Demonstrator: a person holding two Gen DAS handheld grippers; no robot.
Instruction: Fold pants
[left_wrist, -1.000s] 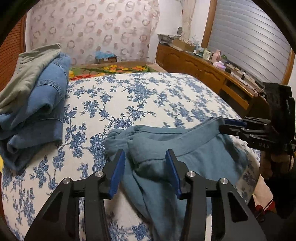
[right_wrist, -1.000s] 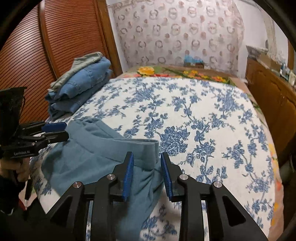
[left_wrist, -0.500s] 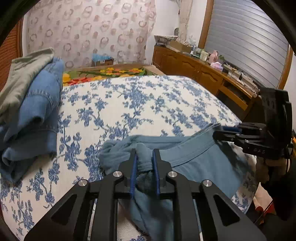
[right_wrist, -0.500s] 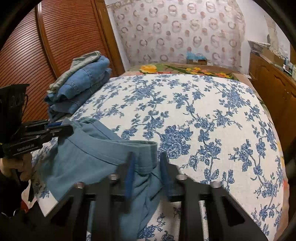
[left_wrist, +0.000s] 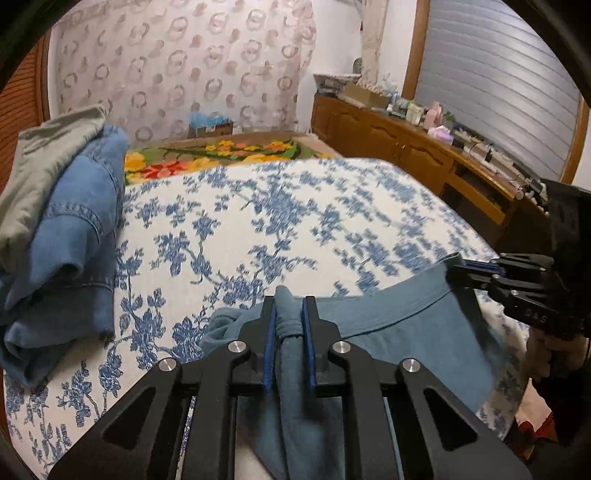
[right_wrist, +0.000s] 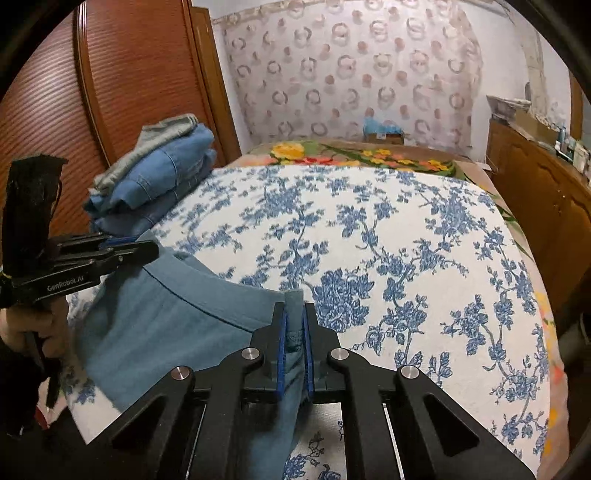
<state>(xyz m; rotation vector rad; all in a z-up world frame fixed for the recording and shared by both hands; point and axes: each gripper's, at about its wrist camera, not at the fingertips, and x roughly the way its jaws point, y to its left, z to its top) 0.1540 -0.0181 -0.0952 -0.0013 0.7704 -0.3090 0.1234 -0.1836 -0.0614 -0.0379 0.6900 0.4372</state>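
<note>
With both grippers clamped on the same garment, status left to right:

denim stack (left_wrist: 70, 236): far left of the left jaws, folded jeans with a grey-green piece on top, at the bedspread's edge, well apart from the pants.
left gripper (left_wrist: 289, 325): jaws closed on a bunched end of the waistband; cloth fills the gap between the blue pads.
pants (left_wrist: 399, 332): teal, lifted at the near edge of the bedspread (left_wrist: 295, 221). Waistband runs jaw to jaw, pulled fairly straight, so that top edge lies left-right. Body hangs down from it toward the near side; legs out of view, long axis not visible.
right gripper (right_wrist: 293, 325): jaws closed on the other waistband end, a fabric tab sticking up just past the tips.
cabinet (right_wrist: 546, 192): wooden, far right of the right jaws, clutter on top.
</note>
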